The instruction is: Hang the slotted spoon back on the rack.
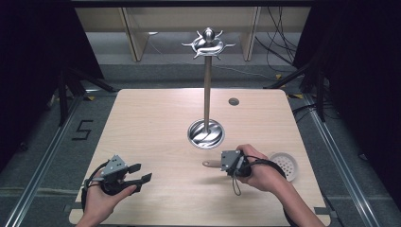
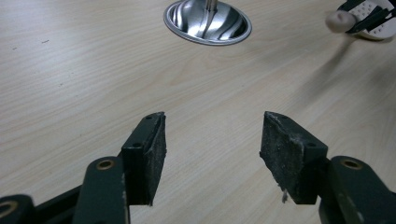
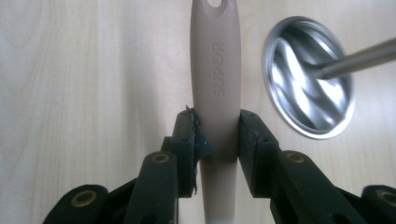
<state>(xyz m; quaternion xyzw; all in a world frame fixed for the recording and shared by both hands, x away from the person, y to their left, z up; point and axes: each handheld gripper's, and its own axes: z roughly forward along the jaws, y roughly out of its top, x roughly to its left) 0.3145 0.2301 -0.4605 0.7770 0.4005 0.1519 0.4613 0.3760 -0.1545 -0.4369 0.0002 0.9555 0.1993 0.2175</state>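
here the right gripper (image 3: 215, 133) is clamped on the beige handle (image 3: 215, 84) of a strainer — the handle runs straight up between the two black jaws in the right gripper view, both pads pressed against its sides, with its hanging hole at the far tip and raised lettering along its length. in the high view the right gripper (image 1: 223, 162) sits over the near right part of the wooden table (image 1: 156, 118), the handle's end (image 1: 210, 164) poking out to the left of it, and the white perforated bowl of the strainer (image 1: 286, 163) lies behind the hand, near the table's right edge. whether the strainer rests on the table or is lifted just off it cannot be told.

the left gripper (image 2: 212, 135) holds nothing — its jaws stand wide apart above bare wood, well apart from the strainer. in the high view it (image 1: 140, 173) hovers over the near left of the table.

the metal stand (image 1: 206, 85) rises from its round shiny base (image 1: 206, 133) at the table's middle, just beyond the handle's tip, with curved hooks at its top (image 1: 208, 43).
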